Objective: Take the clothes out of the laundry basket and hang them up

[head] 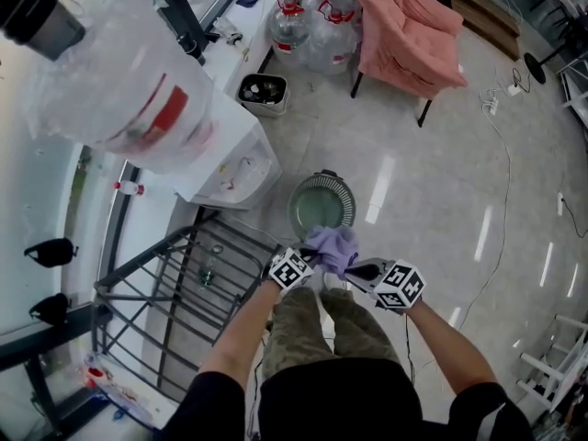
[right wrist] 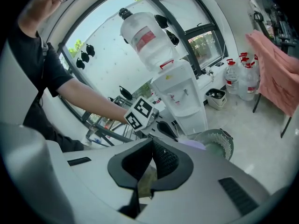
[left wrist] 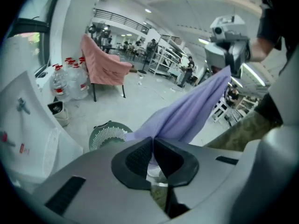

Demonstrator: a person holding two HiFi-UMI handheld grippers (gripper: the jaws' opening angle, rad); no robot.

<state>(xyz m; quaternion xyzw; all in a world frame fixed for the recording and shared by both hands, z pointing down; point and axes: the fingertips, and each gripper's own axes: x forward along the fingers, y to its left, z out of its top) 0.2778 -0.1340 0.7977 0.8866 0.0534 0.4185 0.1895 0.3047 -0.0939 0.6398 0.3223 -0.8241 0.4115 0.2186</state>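
Note:
A purple cloth [head: 333,246] is stretched between my two grippers, just above the green laundry basket [head: 322,202] on the floor. My left gripper [head: 313,256] is shut on the cloth's lower end; in the left gripper view the cloth [left wrist: 189,111] comes out of the closed jaws [left wrist: 153,140] and runs up to the right gripper [left wrist: 230,68]. My right gripper [head: 353,267] is shut on the other end. In the right gripper view its jaws [right wrist: 152,143] are closed, a pale strip of cloth [right wrist: 194,144] shows past them, and the left gripper [right wrist: 164,128] is close beyond.
A metal drying rack [head: 175,292] stands to my left, beside the window. A white water dispenser [head: 225,159] with a large bottle is just beyond it. Further off are a small bin [head: 263,92], water bottles [head: 312,26] and a chair draped in pink fabric [head: 404,30].

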